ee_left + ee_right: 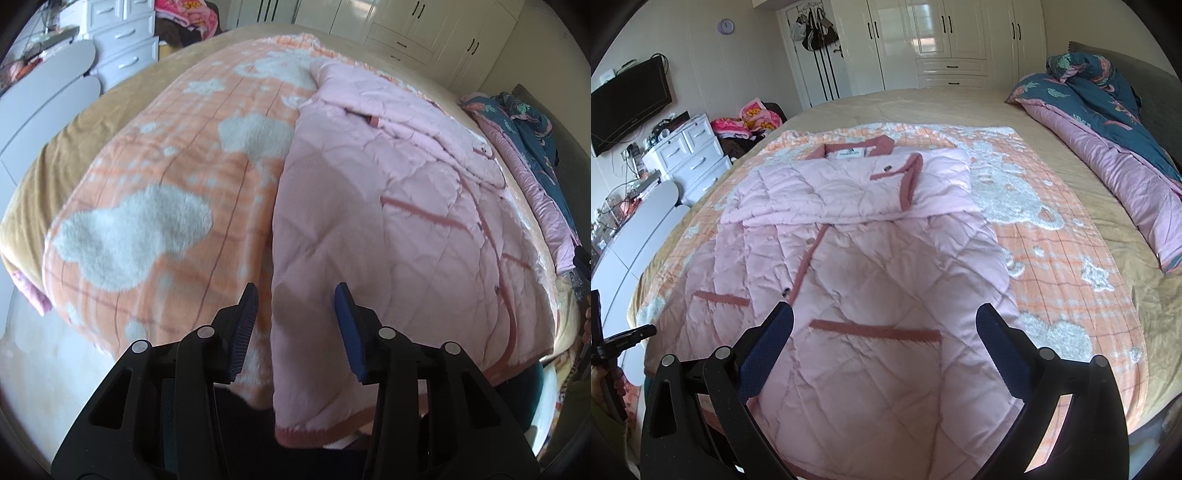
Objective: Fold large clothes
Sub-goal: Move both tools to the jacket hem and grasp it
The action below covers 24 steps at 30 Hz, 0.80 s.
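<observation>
Right wrist view: 1 pink quilted coat [871, 266] lies flat on the orange blanket [1067, 258] on the bed [923, 103], sleeves folded across its chest, collar and label visible. Left wrist view shows only the coat's side edge and hem. Left claw [295, 295] and right claw [884, 317] both gape, empty, above the hem.

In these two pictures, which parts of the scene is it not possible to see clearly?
- Pink quilted coat: its bottom hem is cut off by the lower edge of the right wrist view, behind the open right tool.
- Coat label: its print is too small to read in the right wrist view.
- Left wrist view: the open left tool hides part of the coat's hem.
- Orange blanket: the part under the coat is hidden.
</observation>
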Motion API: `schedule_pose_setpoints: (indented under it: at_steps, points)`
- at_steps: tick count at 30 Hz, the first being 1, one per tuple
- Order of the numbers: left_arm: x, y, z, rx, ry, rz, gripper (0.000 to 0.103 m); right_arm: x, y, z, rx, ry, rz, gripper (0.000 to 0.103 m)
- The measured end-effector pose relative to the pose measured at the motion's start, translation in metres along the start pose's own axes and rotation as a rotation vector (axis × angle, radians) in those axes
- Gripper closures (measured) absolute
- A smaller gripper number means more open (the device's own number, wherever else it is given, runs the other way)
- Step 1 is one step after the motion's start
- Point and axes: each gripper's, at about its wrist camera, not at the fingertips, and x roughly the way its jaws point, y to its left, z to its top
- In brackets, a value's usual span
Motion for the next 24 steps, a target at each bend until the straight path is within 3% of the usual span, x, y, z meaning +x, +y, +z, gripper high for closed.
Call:
schedule_pose_setpoints:
  at_steps: [15, 24]
  points:
    - [0.011, -0.006, -0.035, -0.031, 0.085, -0.093, 0.071, -0.004, -0.050, -0.055, 0.047, 0.128, -0.071, 0.004]
    - [0.021, -0.008, -0.036, -0.042, 0.091, -0.100, 0.070, 0.004, -0.082, -0.108, 0.121, 0.280, -0.053, 0.004]
